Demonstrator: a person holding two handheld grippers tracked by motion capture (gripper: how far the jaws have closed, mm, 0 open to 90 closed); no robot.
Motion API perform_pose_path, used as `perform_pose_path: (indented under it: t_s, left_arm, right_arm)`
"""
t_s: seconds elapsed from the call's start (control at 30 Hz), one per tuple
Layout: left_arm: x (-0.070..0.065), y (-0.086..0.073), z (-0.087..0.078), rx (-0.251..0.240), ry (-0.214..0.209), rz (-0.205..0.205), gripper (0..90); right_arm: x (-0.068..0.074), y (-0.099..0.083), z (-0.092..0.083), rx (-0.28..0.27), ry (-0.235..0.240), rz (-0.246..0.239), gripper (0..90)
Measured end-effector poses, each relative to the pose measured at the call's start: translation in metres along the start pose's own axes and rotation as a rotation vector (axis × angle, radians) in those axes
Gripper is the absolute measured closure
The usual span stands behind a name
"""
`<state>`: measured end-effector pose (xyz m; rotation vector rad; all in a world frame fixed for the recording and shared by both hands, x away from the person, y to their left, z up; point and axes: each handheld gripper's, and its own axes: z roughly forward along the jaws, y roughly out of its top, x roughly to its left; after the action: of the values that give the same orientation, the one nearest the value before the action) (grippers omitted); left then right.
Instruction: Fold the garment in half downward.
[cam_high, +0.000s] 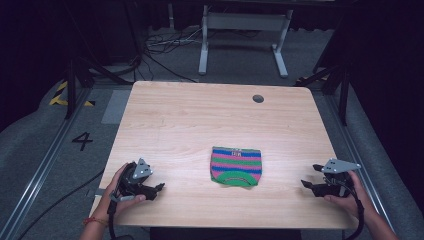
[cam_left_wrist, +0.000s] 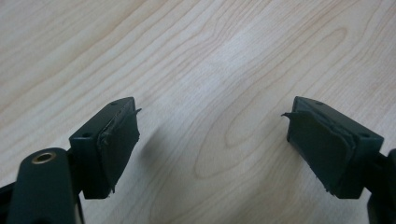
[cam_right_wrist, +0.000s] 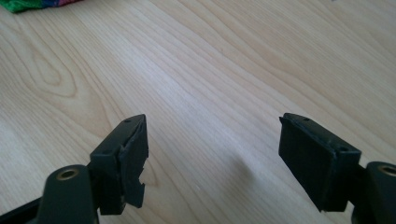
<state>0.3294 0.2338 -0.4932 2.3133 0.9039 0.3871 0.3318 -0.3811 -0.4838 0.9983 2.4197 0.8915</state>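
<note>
Hovering both grippers, left (cam_high: 159, 188) and right (cam_high: 306, 184), fingers open and empty, flanking the folded striped cloth (cam_high: 236, 166) on the table (cam_high: 190, 120); likely needing an inward reach next.

Knit cloth on pale wood

Table (cam_high: 190, 115) is smooth matt woodgrain; the striped cloth (cam_high: 236, 166) looks knitted, and the pads (cam_left_wrist: 122, 140) are matt black rubber with ragged edges.

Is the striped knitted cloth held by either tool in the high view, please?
No, the striped cloth lies alone mid-table, apart from the left tool and the right tool.
</note>
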Motion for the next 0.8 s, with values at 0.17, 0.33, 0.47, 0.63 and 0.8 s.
perform_pose_path:
  t_s: [0.17,0.33,0.47,0.63,0.8]
  left_arm:
    - [0.008,-0.014,-0.004,-0.038,-0.019,-0.088,15.6]
    - [0.008,-0.020,-0.008,-0.035,0.006,-0.119,15.4]
    - [0.009,-0.022,-0.010,-0.034,0.015,-0.130,14.9]
    - [0.008,-0.022,-0.009,-0.033,0.037,-0.153,12.5]
    - [0.008,-0.022,-0.009,-0.034,0.038,-0.154,12.6]
  right_arm:
    - [-0.005,-0.014,-0.004,-0.016,-0.002,0.058,23.7]
    - [-0.006,-0.024,-0.008,-0.044,-0.003,0.120,23.2]
    - [-0.003,-0.031,-0.007,-0.048,-0.002,0.141,21.8]
    - [-0.005,-0.037,-0.004,-0.063,0.006,0.173,21.3]
    - [-0.007,-0.038,-0.004,-0.059,0.004,0.172,19.8]
